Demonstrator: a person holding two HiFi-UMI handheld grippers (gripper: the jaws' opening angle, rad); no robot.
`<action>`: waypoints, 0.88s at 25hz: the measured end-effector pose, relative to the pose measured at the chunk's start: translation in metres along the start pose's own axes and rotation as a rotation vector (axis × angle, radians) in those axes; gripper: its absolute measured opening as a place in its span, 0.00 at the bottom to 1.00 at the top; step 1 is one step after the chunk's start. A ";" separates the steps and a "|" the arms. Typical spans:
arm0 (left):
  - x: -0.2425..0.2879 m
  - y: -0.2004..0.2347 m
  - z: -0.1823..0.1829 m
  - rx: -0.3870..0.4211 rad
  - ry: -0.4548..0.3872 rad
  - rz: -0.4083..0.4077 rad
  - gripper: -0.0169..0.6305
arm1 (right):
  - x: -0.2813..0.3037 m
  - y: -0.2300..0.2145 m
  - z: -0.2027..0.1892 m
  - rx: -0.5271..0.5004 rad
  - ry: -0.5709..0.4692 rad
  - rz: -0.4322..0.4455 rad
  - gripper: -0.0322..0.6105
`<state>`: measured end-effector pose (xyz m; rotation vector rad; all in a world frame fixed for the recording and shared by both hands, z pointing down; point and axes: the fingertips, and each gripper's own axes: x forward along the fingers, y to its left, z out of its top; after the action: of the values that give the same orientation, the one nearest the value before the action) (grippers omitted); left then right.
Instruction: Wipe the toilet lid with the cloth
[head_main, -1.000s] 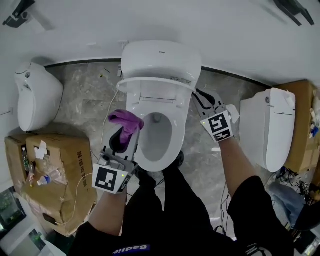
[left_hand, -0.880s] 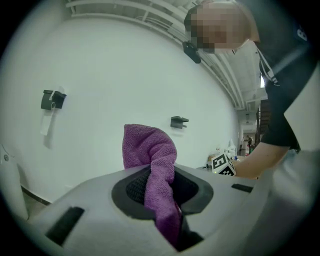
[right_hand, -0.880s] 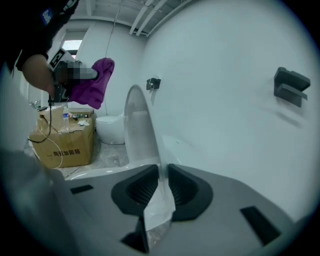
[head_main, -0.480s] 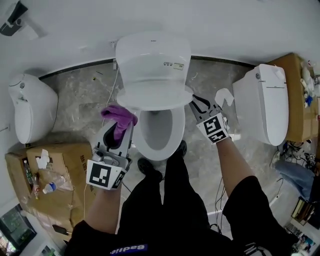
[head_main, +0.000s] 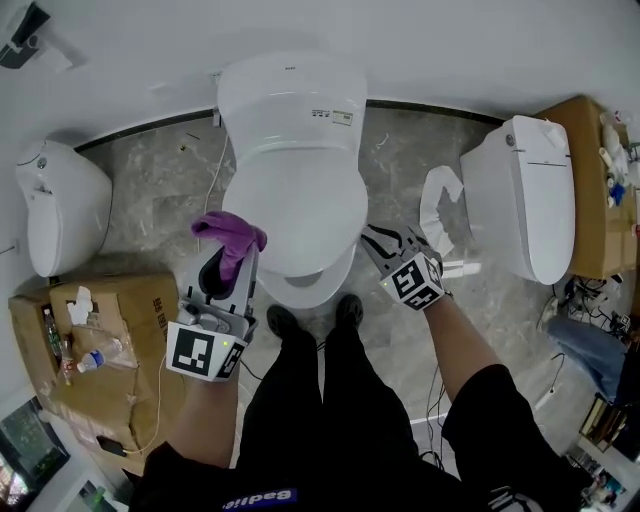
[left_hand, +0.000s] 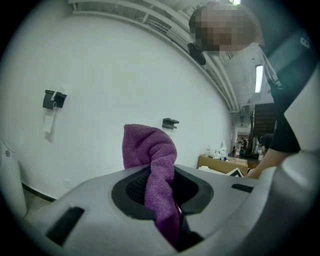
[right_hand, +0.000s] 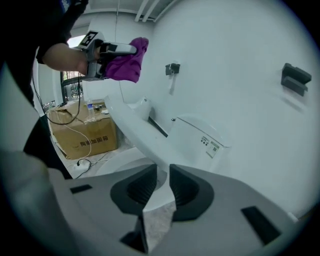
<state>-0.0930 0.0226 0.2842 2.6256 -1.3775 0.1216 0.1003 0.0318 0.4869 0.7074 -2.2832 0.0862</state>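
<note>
Bright, even light; fisheye edges perhaps vignetted.

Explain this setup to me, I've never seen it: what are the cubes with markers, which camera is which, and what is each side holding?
There is no robot arm. A person stands over a toilet with a two-jaw gripper in each hand, and the marker cubes are part of those grippers. The top-down picture comes from a camera on the person's head. The other two come from cameras riding on each gripper, looking along its jaws. The left gripper is shut on a purple cloth. The right gripper appears to pinch the rim of the toilet lid, which is tilted above the seat, not flat. On the floor stand a left-hand toilet, a right-hand toilet and a cardboard box.
</note>
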 end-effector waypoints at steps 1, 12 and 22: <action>0.002 -0.004 -0.002 -0.003 0.005 0.009 0.15 | -0.006 0.002 -0.003 0.016 -0.013 0.008 0.18; 0.005 -0.041 0.020 0.014 0.005 0.084 0.15 | -0.007 -0.029 0.087 0.373 -0.355 0.155 0.10; -0.010 -0.016 0.006 -0.001 0.004 0.087 0.15 | 0.055 0.015 0.115 0.423 -0.384 0.283 0.10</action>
<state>-0.0851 0.0386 0.2751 2.5639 -1.4899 0.1381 -0.0115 -0.0114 0.4420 0.6442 -2.7611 0.6299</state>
